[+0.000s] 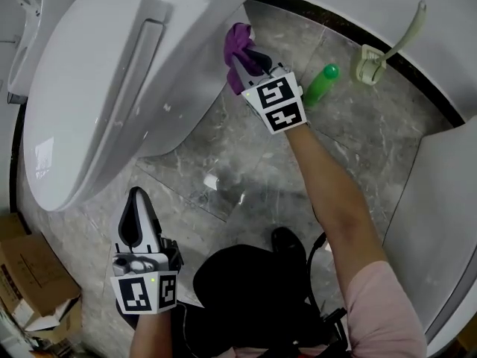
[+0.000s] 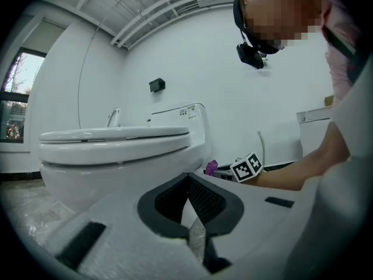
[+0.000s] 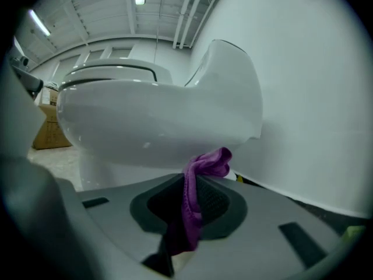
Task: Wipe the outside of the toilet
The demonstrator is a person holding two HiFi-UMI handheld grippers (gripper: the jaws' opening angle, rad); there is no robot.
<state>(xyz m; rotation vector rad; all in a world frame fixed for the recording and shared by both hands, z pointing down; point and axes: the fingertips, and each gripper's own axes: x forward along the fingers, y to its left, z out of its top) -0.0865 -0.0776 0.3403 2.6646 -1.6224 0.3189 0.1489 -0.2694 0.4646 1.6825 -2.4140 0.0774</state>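
A white toilet (image 1: 112,88) with its lid down fills the upper left of the head view. My right gripper (image 1: 240,60) is shut on a purple cloth (image 1: 238,42), and the cloth's bunched end presses against the toilet's outer side near the back wall. In the right gripper view the purple cloth (image 3: 198,179) runs between the jaws up to the underside of the toilet bowl (image 3: 157,121). My left gripper (image 1: 136,207) hangs low near the bowl's front, shut with nothing in it; its view shows the toilet (image 2: 116,150) ahead.
A green bottle (image 1: 320,84) lies on the marble floor right of the cloth. A toilet brush holder (image 1: 370,62) stands by the wall. A small white object (image 1: 211,181) lies on the floor. Cardboard boxes (image 1: 30,282) sit at the lower left.
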